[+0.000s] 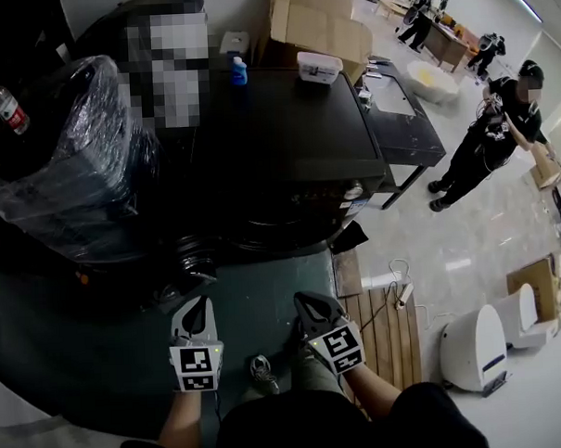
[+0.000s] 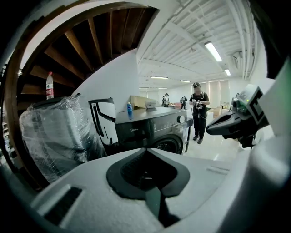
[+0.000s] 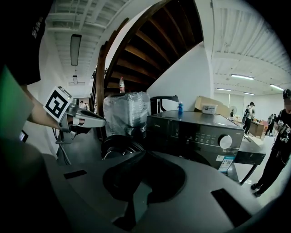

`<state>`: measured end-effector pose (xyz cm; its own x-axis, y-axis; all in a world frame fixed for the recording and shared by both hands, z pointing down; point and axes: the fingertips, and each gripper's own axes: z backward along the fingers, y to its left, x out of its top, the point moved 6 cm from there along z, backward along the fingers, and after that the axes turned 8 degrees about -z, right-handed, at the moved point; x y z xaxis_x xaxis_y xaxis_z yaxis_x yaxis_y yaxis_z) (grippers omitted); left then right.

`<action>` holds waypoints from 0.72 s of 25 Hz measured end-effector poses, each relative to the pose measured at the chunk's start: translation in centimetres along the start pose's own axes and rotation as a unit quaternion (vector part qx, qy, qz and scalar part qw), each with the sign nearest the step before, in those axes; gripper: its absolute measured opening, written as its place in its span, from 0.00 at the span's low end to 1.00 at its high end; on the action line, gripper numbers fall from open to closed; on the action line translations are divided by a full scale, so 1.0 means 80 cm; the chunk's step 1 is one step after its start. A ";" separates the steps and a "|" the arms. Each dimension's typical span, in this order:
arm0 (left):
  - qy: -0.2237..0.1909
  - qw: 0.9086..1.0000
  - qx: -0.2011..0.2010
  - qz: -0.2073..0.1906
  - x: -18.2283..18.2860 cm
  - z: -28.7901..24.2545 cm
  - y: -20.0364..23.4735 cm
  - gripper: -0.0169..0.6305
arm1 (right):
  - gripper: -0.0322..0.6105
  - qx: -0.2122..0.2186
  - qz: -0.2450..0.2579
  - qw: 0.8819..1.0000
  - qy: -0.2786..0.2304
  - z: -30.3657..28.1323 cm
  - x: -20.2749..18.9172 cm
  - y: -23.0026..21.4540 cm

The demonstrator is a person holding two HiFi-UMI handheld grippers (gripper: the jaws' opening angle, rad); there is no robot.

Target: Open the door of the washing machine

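The dark washing machine fills the middle of the head view, its front facing the person and its right side just beside the left edge of a low dark table. Against the machine's left side stands a bulky bundle wrapped in clear plastic. A cardboard box sits behind the machine's back right corner. Another person stands on the floor beyond the table's right edge.

The round door appears swung out at the machine's front left corner; the right gripper view shows it as a dark ring left of the control panel.

The left gripper and right gripper are side by side, near the machine's front but apart from it. In each gripper's own view the jaws meet along a closed seam with nothing between them.

A white box lies at the back right corner of the machine's top, a blue bottle at the back left corner. The pale knob sits at the front right.
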<state>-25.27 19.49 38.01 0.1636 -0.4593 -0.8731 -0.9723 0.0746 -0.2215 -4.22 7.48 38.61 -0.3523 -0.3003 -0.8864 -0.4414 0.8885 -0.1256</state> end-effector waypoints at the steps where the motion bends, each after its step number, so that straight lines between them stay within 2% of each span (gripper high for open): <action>1: -0.002 1.000 -0.004 -0.003 0.006 0.002 -0.005 0.05 | 0.06 -0.001 -0.001 1.000 -0.004 0.005 0.005 -0.003; 11: -0.037 0.999 -0.040 -0.001 0.068 0.009 -0.041 0.05 | 0.06 0.004 0.009 0.999 -0.043 0.042 0.064 -0.028; 18: -0.041 0.998 -0.047 -0.012 0.087 0.006 -0.042 0.05 | 0.06 0.018 0.008 0.998 -0.063 0.046 0.089 -0.038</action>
<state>-20.76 16.47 32.47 0.1963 -0.3856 -0.9015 -0.9786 -0.0198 -0.2046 -2.36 3.90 31.03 -0.2525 -0.2416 -0.9370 -0.4048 0.9059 -0.1245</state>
